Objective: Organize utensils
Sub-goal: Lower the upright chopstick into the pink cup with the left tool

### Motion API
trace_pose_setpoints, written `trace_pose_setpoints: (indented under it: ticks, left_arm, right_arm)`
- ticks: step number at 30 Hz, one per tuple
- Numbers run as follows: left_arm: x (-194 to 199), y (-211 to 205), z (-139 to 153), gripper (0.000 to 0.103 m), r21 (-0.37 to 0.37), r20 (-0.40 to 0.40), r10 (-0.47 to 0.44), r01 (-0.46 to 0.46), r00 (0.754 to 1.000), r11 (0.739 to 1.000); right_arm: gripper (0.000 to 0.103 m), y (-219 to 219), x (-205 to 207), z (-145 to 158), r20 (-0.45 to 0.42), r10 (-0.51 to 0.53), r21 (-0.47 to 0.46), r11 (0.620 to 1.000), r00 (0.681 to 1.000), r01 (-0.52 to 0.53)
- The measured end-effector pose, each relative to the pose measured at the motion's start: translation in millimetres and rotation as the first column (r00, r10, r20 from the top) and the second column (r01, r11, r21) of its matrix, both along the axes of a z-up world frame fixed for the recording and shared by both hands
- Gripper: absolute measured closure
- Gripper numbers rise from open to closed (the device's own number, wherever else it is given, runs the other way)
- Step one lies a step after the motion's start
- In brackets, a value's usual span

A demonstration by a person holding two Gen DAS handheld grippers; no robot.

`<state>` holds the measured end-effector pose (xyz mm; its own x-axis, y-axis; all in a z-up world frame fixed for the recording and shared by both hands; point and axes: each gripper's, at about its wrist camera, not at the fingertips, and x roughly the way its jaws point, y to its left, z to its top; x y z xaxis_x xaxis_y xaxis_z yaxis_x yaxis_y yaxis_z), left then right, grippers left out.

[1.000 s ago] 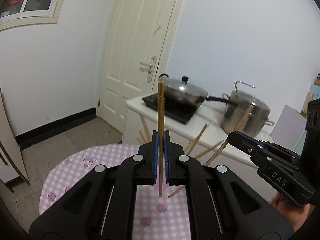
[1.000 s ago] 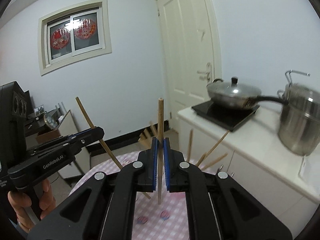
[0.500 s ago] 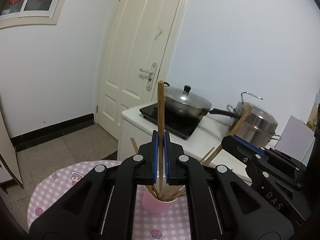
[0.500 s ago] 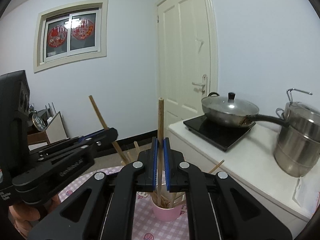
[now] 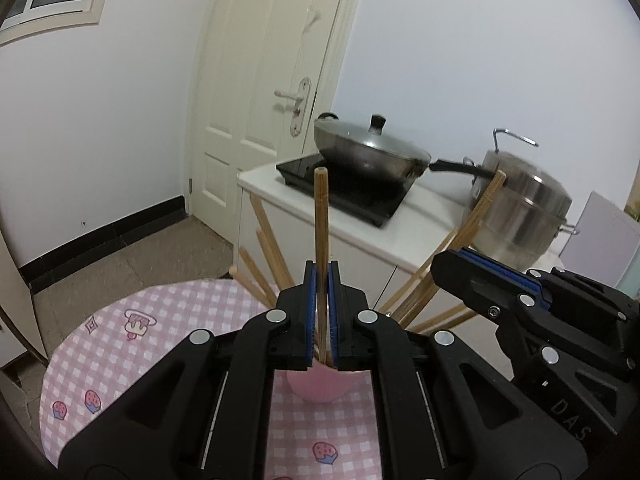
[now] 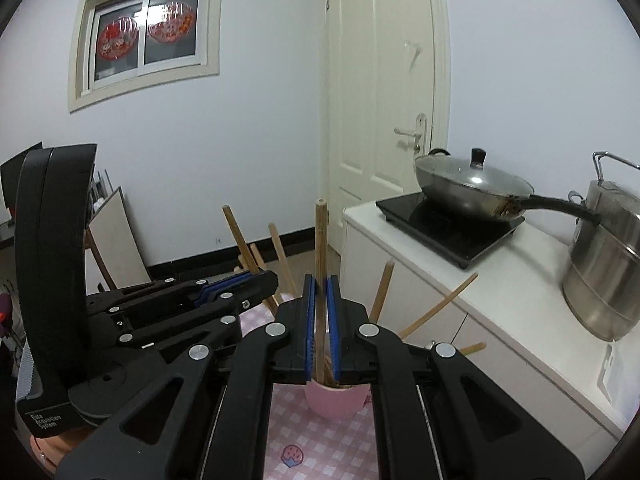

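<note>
My left gripper (image 5: 322, 276) is shut on a wooden chopstick (image 5: 321, 216) that stands upright. Its lower end reaches the rim of a pink cup (image 5: 318, 386) on the table. Several other chopsticks (image 5: 266, 236) fan out of that cup. My right gripper (image 6: 320, 284) is likewise shut on an upright chopstick (image 6: 320, 240), whose lower end dips into the pink cup (image 6: 336, 402). In the left wrist view the right gripper (image 5: 446, 266) comes in from the right. In the right wrist view the left gripper (image 6: 270, 280) comes in from the left, its slanted chopstick (image 6: 238, 232) showing above it.
The cup stands on a round table with a pink checked cloth (image 5: 160, 328). Behind it is a white counter (image 6: 520, 280) bearing an induction hob, a lidded wok (image 6: 468, 188) and a steel pot (image 6: 604, 264). A white door (image 5: 276, 80) is farther back.
Both grippers have come down and forward toward the pink cup, each still holding its chopstick. The cup, hidden a second ago, now sits right under both pairs of jaws.
</note>
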<state>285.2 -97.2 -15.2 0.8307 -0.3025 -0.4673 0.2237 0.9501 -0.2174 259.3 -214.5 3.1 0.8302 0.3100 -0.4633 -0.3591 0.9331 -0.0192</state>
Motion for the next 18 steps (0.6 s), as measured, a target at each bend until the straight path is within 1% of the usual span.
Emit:
trace_pose_setpoints:
  ticks: [8, 10, 18]
  left_arm:
    - [2.0, -2.1, -17.0, 0.097, 0.022, -0.037, -0.016, 0.017, 0.999, 1.0]
    - [1.0, -1.8, -20.3, 0.097, 0.03, -0.031, -0.015, 0.016, 0.999, 0.999]
    - [0.9, 0.4, -21.2, 0.096, 0.026, -0.042, -0.014, 0.015, 0.999, 1.0]
  right_arm:
    - [0.098, -0.7, 4.0, -20.6, -0.044, -0.022, -0.024, 0.999, 0.999, 0.021]
    - [0.098, -1.9, 4.2, -25.8, -0.049, -0.026, -0.024, 0.999, 0.998, 0.024]
    - [0.098, -7.3, 3.3, -25.7, -0.062, -0.024, 0.005, 1.0, 0.998, 0.024]
